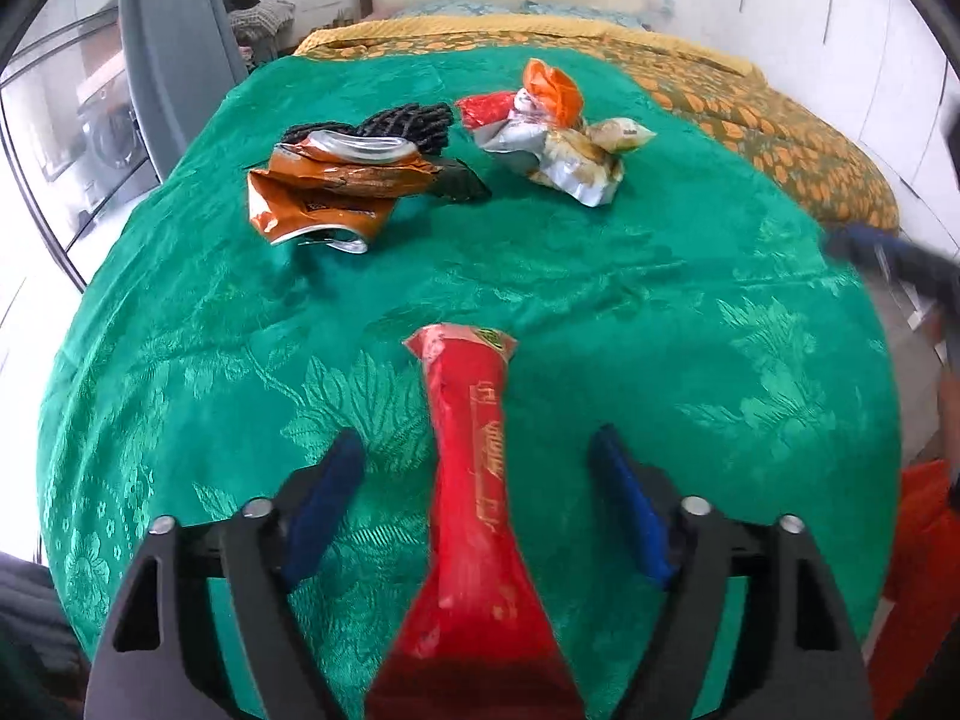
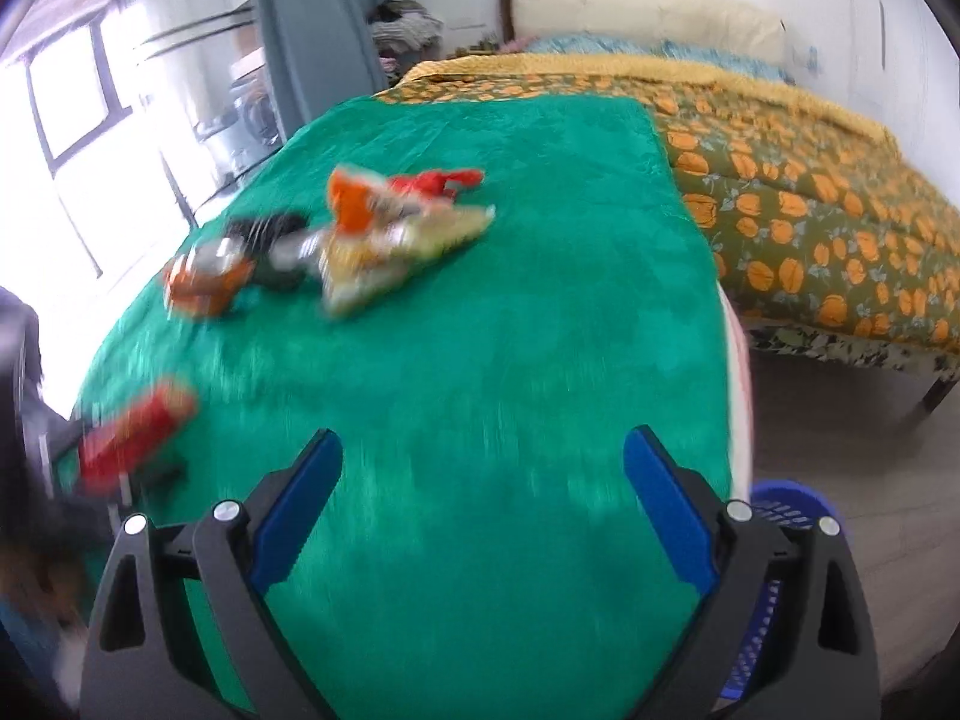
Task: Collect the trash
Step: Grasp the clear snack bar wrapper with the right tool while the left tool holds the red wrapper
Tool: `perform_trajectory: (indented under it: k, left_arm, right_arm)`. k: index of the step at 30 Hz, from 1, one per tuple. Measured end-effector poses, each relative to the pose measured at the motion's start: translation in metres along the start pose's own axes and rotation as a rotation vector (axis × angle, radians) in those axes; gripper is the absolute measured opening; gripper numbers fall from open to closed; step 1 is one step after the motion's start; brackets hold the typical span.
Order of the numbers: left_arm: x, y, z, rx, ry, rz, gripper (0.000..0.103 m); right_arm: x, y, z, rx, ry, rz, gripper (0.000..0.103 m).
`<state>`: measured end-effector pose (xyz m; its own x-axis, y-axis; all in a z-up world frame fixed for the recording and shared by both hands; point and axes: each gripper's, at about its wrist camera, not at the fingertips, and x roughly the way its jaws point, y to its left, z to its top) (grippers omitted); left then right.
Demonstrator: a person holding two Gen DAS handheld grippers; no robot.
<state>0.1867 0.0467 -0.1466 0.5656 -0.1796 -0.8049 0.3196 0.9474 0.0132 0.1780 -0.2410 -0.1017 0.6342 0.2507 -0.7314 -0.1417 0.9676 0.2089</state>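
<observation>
Crinkled glossy red wrapper (image 1: 474,480), flared ends

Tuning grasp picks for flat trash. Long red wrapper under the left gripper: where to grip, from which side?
Grip the narrow twisted waist of the red wrapper, not its flared ends. It lies flat on the green cloth, lengthwise between the open left gripper fingers, so probably come down from above and close across its width; the pads already straddle it without touching.
</observation>
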Motion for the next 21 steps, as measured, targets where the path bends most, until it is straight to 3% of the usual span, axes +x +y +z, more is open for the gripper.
perform_trajectory:
  k: [5, 10, 11, 14, 15, 18, 21]
  left_arm:
    - [0.002, 0.003, -0.001, -0.012, -0.012, -0.001, 0.085]
    - [0.002, 0.004, -0.001, -0.023, -0.016, -0.004, 0.086]
    - [0.002, 0.004, -0.001, -0.023, -0.016, -0.003, 0.086]
    - [0.002, 0.002, -0.002, -0.026, -0.016, -0.004, 0.086]
    - [0.001, 0.003, -0.002, -0.027, -0.017, -0.006, 0.086]
    - [0.0, 0.004, -0.003, -0.028, -0.017, -0.007, 0.086]
    - [0.0, 0.004, -0.003, -0.027, -0.017, -0.007, 0.086]
  right_arm:
    - [0.045, 0.013, 0.069, 0.099, 0.037, 0.04, 0.091]
    - [0.094, 0.026, 0.103, 0.175, 0.091, 0.035, 0.078]
    - [0.104, 0.029, 0.105, 0.174, 0.106, 0.024, 0.075]
    - [0.119, 0.025, 0.102, 0.188, 0.135, 0.003, 0.053]
    - [0.122, 0.023, 0.099, 0.195, 0.149, 0.019, 0.037]
    - [0.112, 0.014, 0.089, 0.177, 0.151, 0.029, 0.029]
    - [0.087, 0.011, 0.074, 0.088, 0.14, 0.036, 0.029]
